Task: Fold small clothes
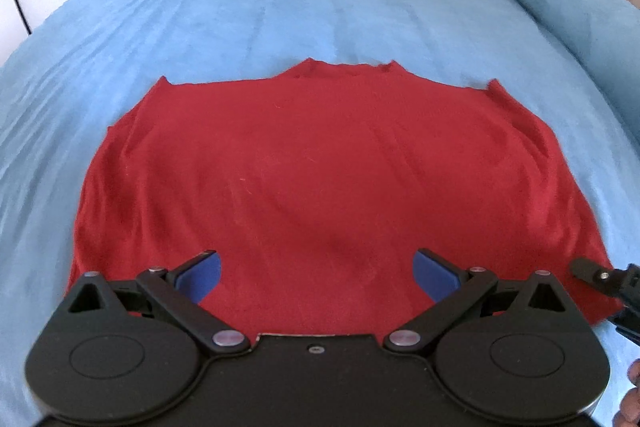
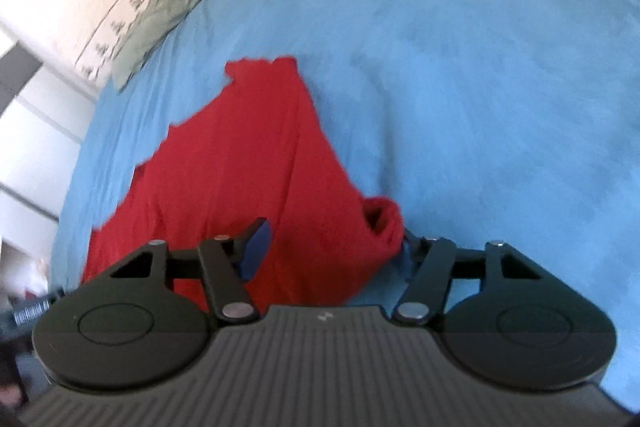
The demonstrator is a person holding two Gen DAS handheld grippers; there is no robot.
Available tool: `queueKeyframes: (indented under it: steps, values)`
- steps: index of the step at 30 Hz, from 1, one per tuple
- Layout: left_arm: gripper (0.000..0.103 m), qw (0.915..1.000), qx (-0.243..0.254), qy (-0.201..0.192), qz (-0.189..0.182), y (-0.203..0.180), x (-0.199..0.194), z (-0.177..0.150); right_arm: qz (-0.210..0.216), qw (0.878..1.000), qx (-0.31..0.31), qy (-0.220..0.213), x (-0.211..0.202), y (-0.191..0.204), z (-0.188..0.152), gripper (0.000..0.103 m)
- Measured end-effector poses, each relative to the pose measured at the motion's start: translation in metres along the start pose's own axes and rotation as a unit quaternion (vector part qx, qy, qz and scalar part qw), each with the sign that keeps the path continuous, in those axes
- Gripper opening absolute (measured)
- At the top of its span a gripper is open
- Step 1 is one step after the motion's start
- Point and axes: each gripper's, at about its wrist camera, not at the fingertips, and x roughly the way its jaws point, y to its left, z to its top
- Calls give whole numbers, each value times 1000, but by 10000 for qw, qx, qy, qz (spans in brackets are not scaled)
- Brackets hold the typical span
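Red cloth garment [image 1: 312, 179] lies flat on blue bedsheet [image 1: 280, 7], first fold starting.
Left gripper [image 1: 316, 275] gapes empty above the hem; right gripper [image 2: 328, 247], half-open, straddles a bunched corner and must clamp it before lifting.

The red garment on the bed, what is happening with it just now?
A person holds a set of tongs in each hand over a red shirt spread flat on a blue bedcover. The left tongs hover open above its near hem, holding nothing. The right tongs are at the near right corner, where the cloth bunches up against one finger; no firm grip shows yet. No fold has been made.
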Motion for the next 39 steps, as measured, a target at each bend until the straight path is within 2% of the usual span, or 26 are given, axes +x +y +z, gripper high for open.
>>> queueKeyframes:
  steps: [1, 3, 4, 5, 6, 9, 11, 15, 19, 21, 23, 26, 29, 31, 33, 35, 37, 39]
  values:
    - [103, 10000, -22, 10, 53, 0, 4, 2, 8, 10000, 78, 1, 5, 0, 3, 69]
    - [103, 9998, -119, 14, 177, 4, 9, 6, -24, 9999, 166, 20, 8, 0, 10, 50]
    - [103, 9996, -165, 9, 212, 6, 12, 9, -30, 9998, 175, 50, 10, 0, 12, 45]
    - [103, 9995, -225, -2, 238, 9, 15, 10, -8, 9998, 177, 91, 11, 1, 15, 37]
    - [103, 9992, -307, -36, 248, 12, 20, 12, 38, 9998, 160, 118, 10, 2, 17, 33]
    - [101, 9990, -447, -66, 69, 18, 34, 14, -165, 9995, -176, 179, 5, 16, 20, 30]
    - [99, 9991, -380, 46, 160, 17, 45, 15, -210, 9990, -370, 160, 3, 30, 23, 30]
    - [102, 9994, -93, 181, 295, 11, 57, 14, 80, 9975, -709, -3, -10, 65, 31, 28]
    - [101, 9998, 9, 179, 113, 28, 40, 20, 424, 9895, -1380, -114, -18, 124, 34, 28]
    - [101, 9997, -69, 55, 215, 50, 22, 20, 706, 9816, -1768, -139, -19, 162, 33, 27]
    - [100, 9989, -214, 95, 406, 82, 5, 17, 1029, 9728, -2076, -67, -17, 202, 27, 26]
    - [100, 9961, -528, 101, 706, 139, -21, 2, 1595, 9542, -2529, 128, -9, 261, 5, 26]
    - [100, 9917, -785, 182, 1004, 188, -35, -21, 2176, 9240, -3114, 440, 4, 312, -34, 25]
    - [100, 9887, -909, 273, 1160, 212, -35, -39, 2457, 9037, -3403, 847, 21, 333, -67, 25]
    - [100, 9854, -1044, 422, 1278, 229, -30, -57, 2470, 8863, -3707, 1267, 47, 345, -103, 25]
    - [100, 9829, -1181, 538, 1309, 241, -27, -72, 2138, 8705, -4138, 1590, 78, 347, -140, 25]
    - [100, 9821, -1261, 542, 1286, 248, -28, -83, 1955, 8658, -4225, 1833, 96, 343, -160, 26]
    - [100, 9823, -1288, 514, 1261, 249, -31, -87, 1933, 8639, -4294, 1788, 98, 342, -166, 34]
